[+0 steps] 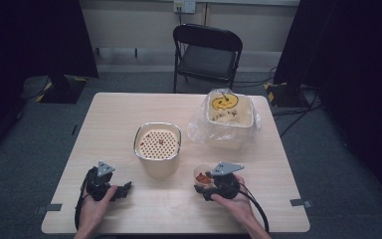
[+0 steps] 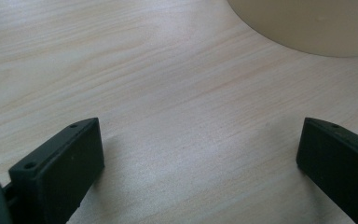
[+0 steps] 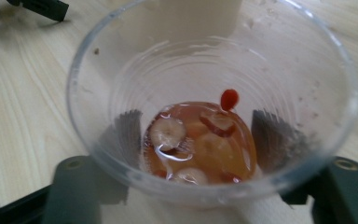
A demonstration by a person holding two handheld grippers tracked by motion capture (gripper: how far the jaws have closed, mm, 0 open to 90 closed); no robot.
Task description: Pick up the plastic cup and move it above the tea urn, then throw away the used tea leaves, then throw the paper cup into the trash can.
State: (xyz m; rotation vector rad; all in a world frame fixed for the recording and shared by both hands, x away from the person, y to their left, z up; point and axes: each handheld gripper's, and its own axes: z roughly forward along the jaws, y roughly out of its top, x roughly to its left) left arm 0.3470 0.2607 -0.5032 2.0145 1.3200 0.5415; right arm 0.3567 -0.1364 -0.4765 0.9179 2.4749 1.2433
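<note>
My right hand-held gripper has a clear plastic cup between its jaws, which stand about half open with their pads pressed against the cup's lower walls on either side. No earlier look is needed to see the grip: through the clear wall the ribbed pads show dark on both sides. In the cup's bottom lies an amber liquid with pale round slices and red bits. Taking the strainer pot in the middle of the surface as my landmark, the cup sits just to its right and nearer to me, close to but apart from the pot's side. My left hand-held gripper rests on the surface to the left of that pot and nearer to me, its jaws spread wide with bare wood between them and nothing held. Beyond the pot, to its right, stands a bag-lined tub with a yellow face inside.
</note>
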